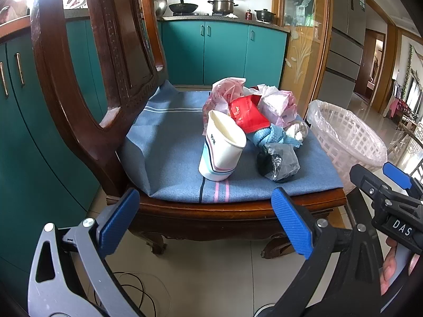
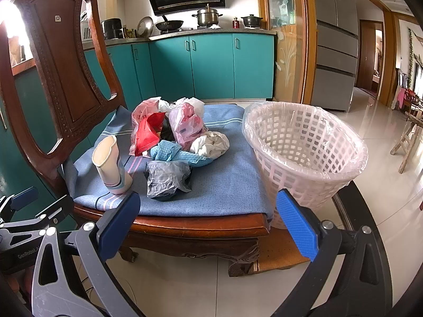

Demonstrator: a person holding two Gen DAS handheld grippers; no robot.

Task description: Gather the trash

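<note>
The basket point(image 1: 349, 134) is cut off low by the chair point(image 1: 238, 211) edge and the right gripper point(image 1: 383, 182) in the left view. Print on the cup point(image 1: 222, 150) is too small to read. The black bag point(image 2: 168, 177) hides whatever it wraps.

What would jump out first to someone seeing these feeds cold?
Probably the heap of trash in the middle of the blue cloth on the chair seat, with a dented paper cup upright at its near left. Next, the white lined basket beside the seat's right edge, and both grippers, left and right, open and short of the chair.
</note>
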